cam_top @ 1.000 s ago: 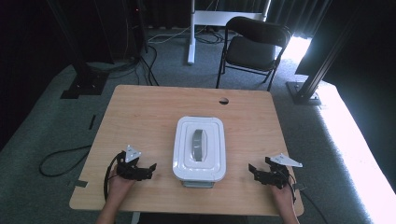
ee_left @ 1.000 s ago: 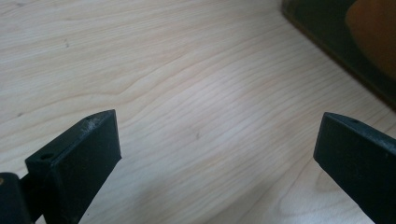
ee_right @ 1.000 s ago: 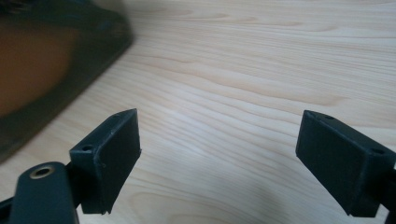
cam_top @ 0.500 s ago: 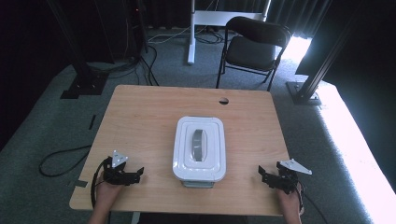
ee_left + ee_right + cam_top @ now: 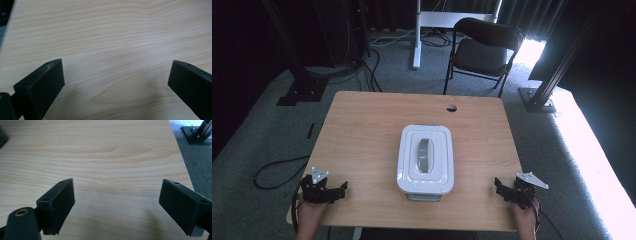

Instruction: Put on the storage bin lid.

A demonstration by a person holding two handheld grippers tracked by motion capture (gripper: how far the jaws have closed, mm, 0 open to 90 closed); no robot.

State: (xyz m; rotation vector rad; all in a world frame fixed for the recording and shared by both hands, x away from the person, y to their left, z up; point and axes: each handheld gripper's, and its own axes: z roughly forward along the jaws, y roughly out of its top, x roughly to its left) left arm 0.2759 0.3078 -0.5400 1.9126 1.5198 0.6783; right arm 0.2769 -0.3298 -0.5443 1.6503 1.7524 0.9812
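White lidded plastic box (image 5: 425, 160) sat at the table's (image 5: 362, 130) centre, rigid, light and slick by my guess, its grey lid handle (image 5: 425, 155) the likeliest hold, while my left gripper (image 5: 339, 189) at seven o'clock and right gripper (image 5: 499, 186) at five o'clock gaped empty.

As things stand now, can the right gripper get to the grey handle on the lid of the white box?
Probably yes. The right gripper is open near the table edge, and bare wood lies between it and the white box. The grey handle sits uncovered on the lid.
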